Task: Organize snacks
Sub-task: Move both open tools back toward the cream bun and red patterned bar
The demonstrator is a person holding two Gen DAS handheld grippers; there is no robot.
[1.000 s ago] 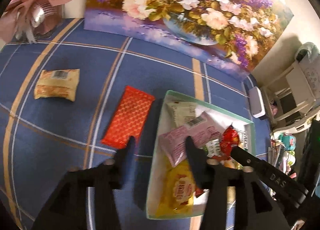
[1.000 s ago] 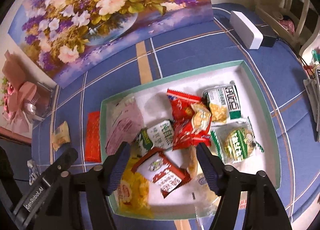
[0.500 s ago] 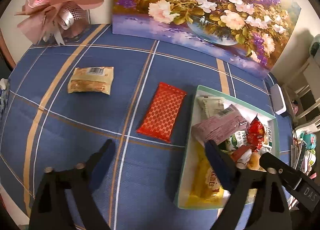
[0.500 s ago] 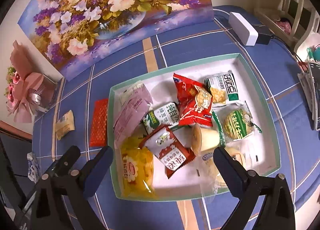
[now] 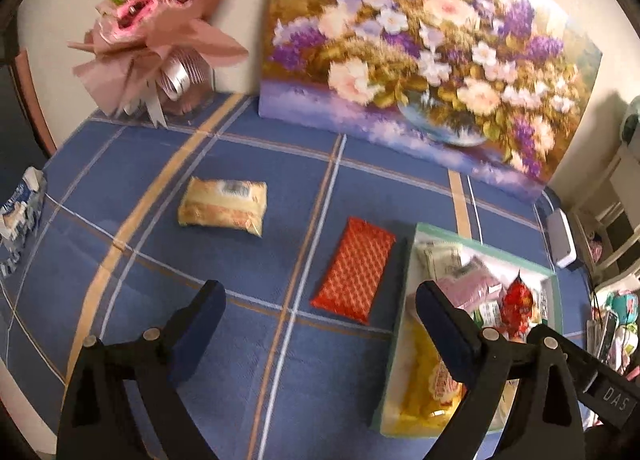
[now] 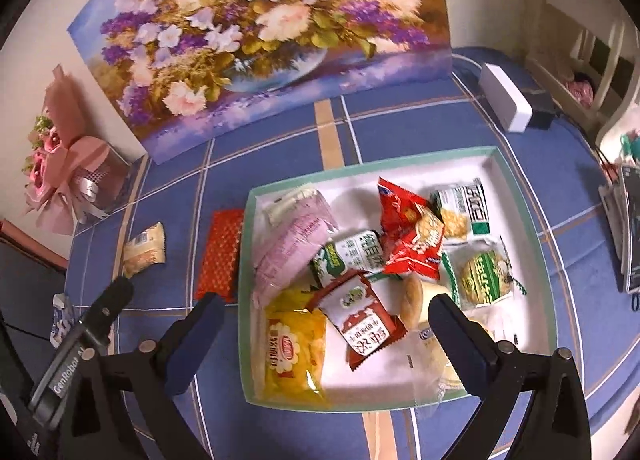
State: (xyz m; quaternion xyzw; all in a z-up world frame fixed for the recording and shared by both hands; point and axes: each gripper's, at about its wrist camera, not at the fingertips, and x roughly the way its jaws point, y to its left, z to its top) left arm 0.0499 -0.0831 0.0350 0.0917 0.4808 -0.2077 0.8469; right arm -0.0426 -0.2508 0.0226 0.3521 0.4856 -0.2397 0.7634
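Observation:
A green-rimmed white tray (image 6: 524,220) holds several snack packets, among them a pink one (image 6: 292,248), a yellow one (image 6: 294,348) and a red one (image 6: 408,236). The tray also shows in the left wrist view (image 5: 402,312). A red patterned packet (image 5: 354,270) lies on the blue cloth just left of the tray; it also shows in the right wrist view (image 6: 222,256). A yellow packet (image 5: 224,206) lies farther left, seen also in the right wrist view (image 6: 145,248). My left gripper (image 5: 320,304) is open and empty above the cloth. My right gripper (image 6: 324,318) is open and empty above the tray.
A flower painting (image 5: 432,56) leans on the back wall. A pink bouquet (image 5: 156,40) stands at the back left. A white box (image 6: 506,102) lies at the back right. A blue-white packet (image 5: 18,208) sits at the cloth's left edge. Shelves and clutter stand to the right.
Both grippers have opened wide and pulled back and up. The left view has swung left, from over the tray to the cloth with the two loose packets.

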